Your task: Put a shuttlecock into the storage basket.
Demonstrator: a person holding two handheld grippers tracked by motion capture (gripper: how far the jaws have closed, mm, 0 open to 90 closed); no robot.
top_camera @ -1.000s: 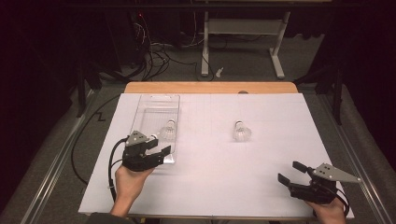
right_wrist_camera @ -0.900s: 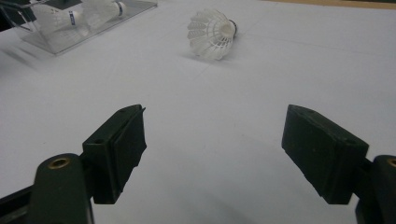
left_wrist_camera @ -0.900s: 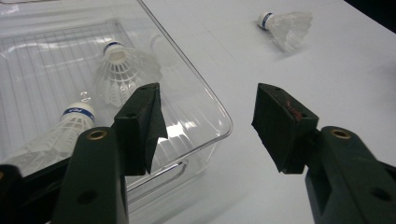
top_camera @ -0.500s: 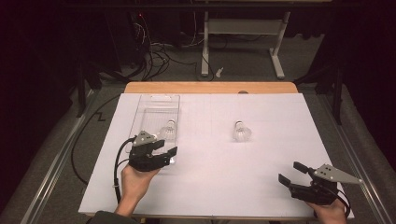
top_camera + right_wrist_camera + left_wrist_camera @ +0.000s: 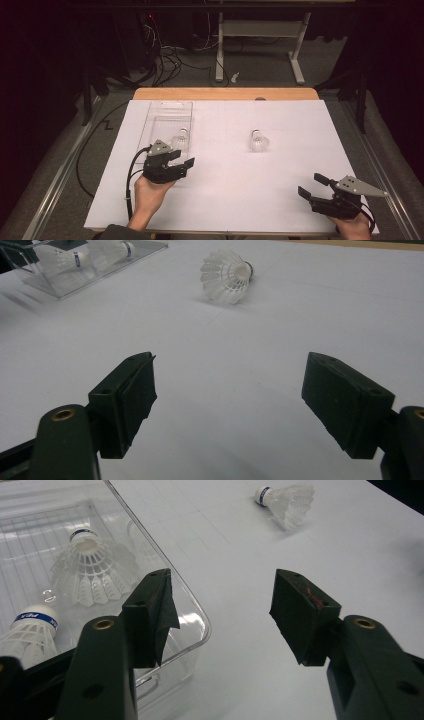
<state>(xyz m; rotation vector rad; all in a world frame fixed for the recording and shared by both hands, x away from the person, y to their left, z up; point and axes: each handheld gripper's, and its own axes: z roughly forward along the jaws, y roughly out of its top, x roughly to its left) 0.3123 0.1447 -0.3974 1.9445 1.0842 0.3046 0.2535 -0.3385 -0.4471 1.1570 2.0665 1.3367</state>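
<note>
Left gripper (image 5: 176, 161) by clear tray (image 5: 167, 111), jaws wide, empty; right gripper (image 5: 313, 186) likewise. Loose shuttlecock (image 5: 257, 141) awaits: next reach, straddle, close gently.

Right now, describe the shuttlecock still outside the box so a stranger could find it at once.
Start at the white table and find the clear plastic box at its far left. Look right to the middle: the shuttlecock lies alone on the bare surface, while the others sit inside the box.

Right gripper (image 5: 227, 405): black jaws wide apart, nothing between them.
White feathered shuttlecock (image 5: 226, 275): on its side, ahead.
Clear plastic tray (image 5: 65, 282): far left, shuttlecocks inside.
White table (image 5: 310, 310): beneath.
</note>
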